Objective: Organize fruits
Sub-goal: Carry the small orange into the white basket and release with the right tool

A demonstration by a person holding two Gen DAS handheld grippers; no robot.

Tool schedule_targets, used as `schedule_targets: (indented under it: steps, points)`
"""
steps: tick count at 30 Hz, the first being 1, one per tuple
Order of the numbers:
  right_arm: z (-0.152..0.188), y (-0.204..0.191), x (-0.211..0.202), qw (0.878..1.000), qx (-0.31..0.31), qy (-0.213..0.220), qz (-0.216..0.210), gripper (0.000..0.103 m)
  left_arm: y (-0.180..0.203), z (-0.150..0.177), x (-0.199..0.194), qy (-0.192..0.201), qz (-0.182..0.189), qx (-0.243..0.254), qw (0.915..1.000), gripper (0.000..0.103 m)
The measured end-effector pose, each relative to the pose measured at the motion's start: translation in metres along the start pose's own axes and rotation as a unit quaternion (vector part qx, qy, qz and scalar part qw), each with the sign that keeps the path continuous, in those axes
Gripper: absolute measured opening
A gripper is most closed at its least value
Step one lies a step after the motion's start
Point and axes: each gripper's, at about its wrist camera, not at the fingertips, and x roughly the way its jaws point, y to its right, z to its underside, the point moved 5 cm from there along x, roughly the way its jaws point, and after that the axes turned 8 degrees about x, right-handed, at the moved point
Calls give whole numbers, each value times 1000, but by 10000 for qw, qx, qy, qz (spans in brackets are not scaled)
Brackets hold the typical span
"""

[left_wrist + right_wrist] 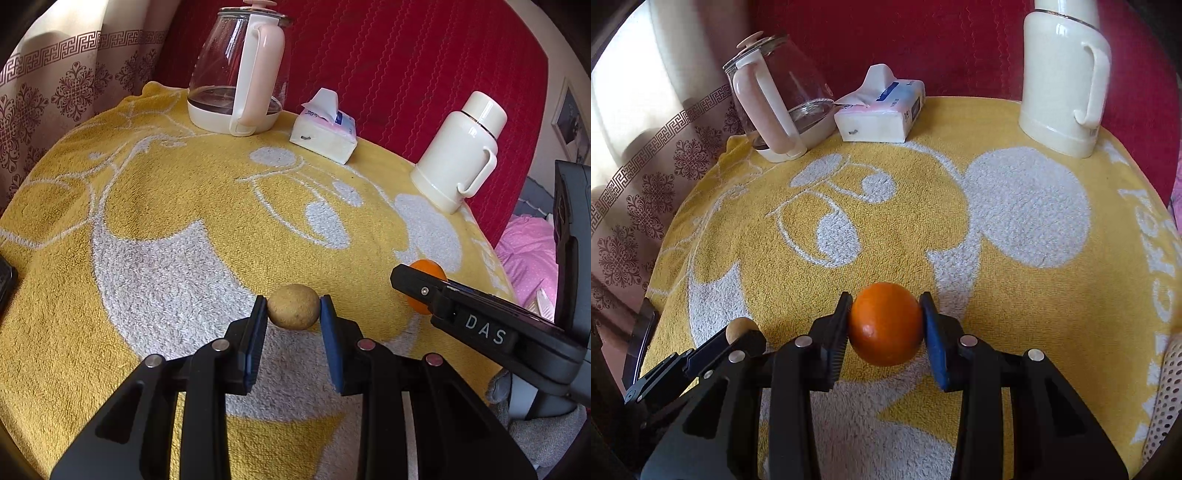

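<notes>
— While both fruits hang just above the yellow towel (155, 192), who has which?

— The left tongs (293, 308) are clamped on a small brown kiwi (293, 306), one pad pressing each side of it. The right tongs (886, 321) are clamped on an orange (885, 323) the same way, squeezed between the two blue pads.

— Are they close together?

— Near, side by side, not touching. From the left camera, the orange peeks out behind the right tongs' black finger over at the right edge of the towel. From the right camera, the kiwi shows at the lower left.

— And whether the fruits touch the towel?

— I cannot tell.

— What else is on the counter?

— Along the back, against the red cushion (406, 55): a glass kettle (236, 74) with a pink handle, a tissue pack (325, 127) just beside it, and a cream thermos jug (458, 147) well apart to the right. A patterned curtain (48, 85) hangs at the left.
</notes>
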Motion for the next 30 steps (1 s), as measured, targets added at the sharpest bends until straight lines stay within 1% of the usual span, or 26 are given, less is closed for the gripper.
schedule_targets:
  steps: [5,13,20,26,30]
  points:
    - [8,9,-24,9999,44,140,38,38,-1,0,-2,24,29,2,10000,29]
    - [9,48,-74,9977,395,527,164,38,3,0,-3,63,28,120,9999,29]
    - [7,103,-118,9918,748,876,559,38,4,1,-3,57,6,152,9999,29]
    - [7,160,-158,9809,1224,1218,894,38,4,1,-2,54,-12,181,9998,29]
    - [16,198,-177,9723,1591,1311,1103,38,5,2,-2,47,-31,210,9998,29]
